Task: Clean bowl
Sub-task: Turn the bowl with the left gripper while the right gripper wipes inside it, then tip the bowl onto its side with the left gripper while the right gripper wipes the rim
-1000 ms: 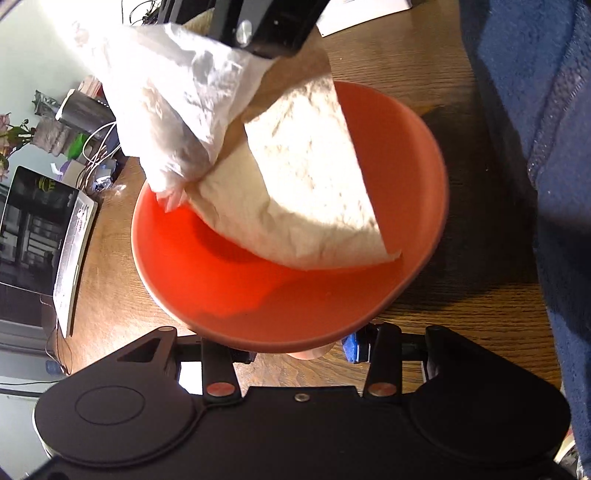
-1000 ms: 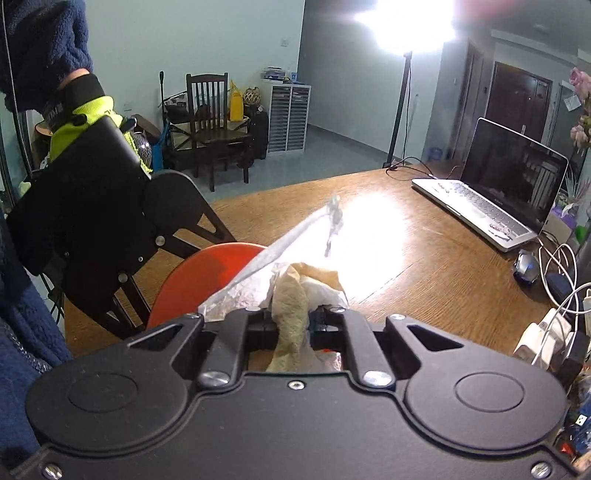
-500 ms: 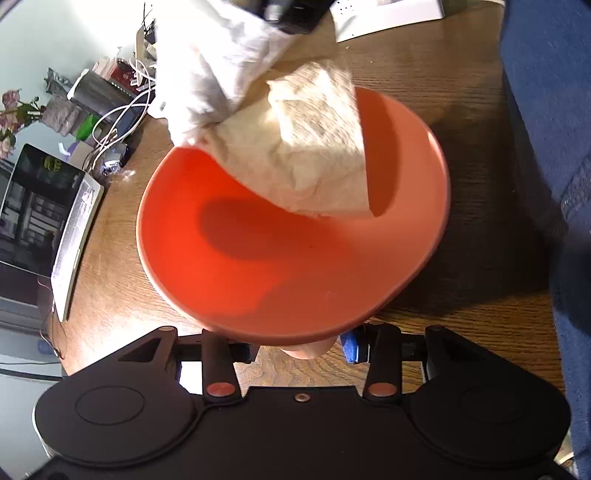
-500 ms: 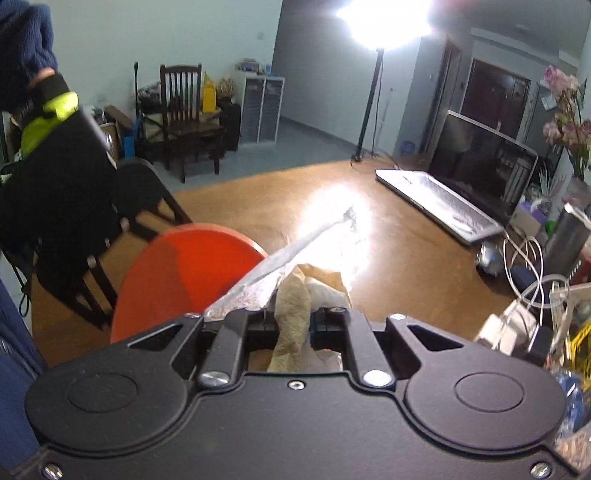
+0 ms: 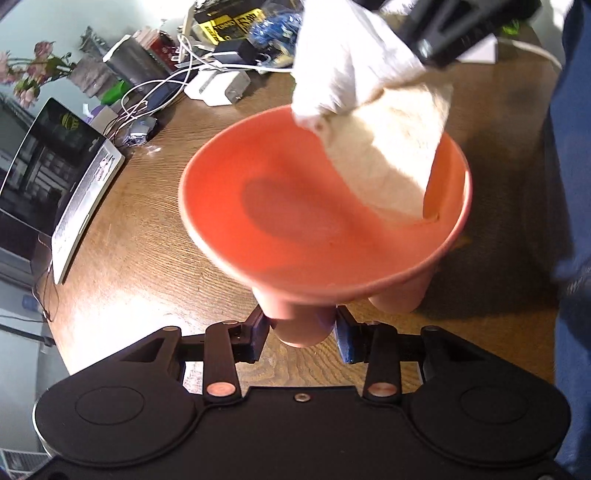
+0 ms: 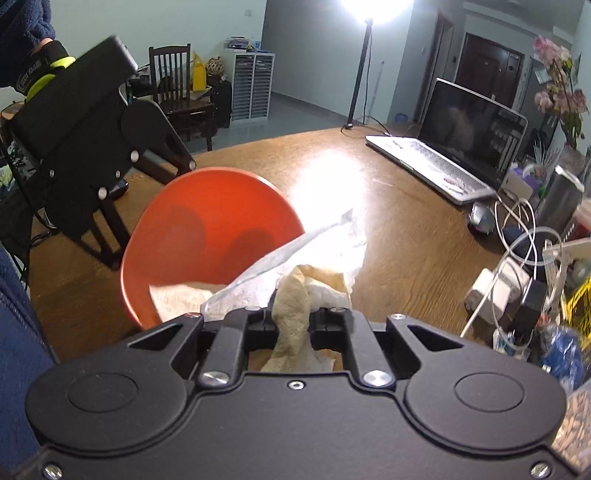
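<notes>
Bowl [image 5: 295,206]: orange, footed, tilted, with crumpled paper [image 5: 391,162] inside.

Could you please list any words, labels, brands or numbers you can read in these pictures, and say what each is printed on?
None can be read for certain.
Yellow-and-black packet: bold black lettering, too blurred to read.
Laptop: small red sticker, too small to read.
Glove cuff on the hand holding the left tool: pale lettering, too blurred to read.

Bright floor lamp [image 6: 373,5] blown out to white, hard glare patch on the table [image 6: 325,184], bowl [image 5: 325,206] and paper [image 5: 388,166] motion-blurred, soft shadows inside the bowl, strong fisheye bending at edges, dark corners, laptop [image 6: 461,147] sharp
</notes>
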{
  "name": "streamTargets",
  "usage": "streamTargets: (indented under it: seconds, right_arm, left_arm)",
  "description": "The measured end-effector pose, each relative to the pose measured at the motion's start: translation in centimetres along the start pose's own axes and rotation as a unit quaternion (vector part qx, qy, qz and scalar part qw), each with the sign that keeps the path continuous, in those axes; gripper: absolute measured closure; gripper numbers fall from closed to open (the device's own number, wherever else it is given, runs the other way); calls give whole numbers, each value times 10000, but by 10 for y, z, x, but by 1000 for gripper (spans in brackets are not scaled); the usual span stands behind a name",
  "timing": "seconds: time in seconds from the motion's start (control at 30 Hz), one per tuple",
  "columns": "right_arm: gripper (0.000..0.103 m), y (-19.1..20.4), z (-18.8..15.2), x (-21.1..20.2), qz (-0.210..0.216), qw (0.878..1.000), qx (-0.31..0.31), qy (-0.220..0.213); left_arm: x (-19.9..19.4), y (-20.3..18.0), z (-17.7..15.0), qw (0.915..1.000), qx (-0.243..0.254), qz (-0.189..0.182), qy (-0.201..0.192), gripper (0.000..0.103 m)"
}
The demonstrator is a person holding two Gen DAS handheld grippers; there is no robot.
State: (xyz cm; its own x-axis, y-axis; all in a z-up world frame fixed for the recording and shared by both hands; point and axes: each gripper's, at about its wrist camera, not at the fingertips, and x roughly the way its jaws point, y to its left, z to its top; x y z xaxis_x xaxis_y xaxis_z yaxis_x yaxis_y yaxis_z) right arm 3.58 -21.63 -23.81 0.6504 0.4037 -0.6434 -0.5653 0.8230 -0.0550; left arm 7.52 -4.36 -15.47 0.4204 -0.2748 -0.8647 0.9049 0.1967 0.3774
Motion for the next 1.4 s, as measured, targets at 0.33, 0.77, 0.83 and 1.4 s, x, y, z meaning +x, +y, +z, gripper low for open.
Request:
streamTargets:
  seconds: [0.33,0.77,0.83,1.4]
  right_arm:
    - [86,-22,-8,26,-40,9988,472,115]
    - [86,-13,-11,33,170,9990,62,415]
    - [86,-10,-9,28,198,9987,-155,451]
    - [86,1,44,11,1767,9835,248,-308]
  left_arm:
    - [-10,-14,13,9999,-15,90,-43,59]
    - [-1,-16,16,9997,152,115,-154,65]
    - [-1,-16,15,9997,163,112,-166,65]
    - [-1,-32,2,9979,493,355,-238,65]
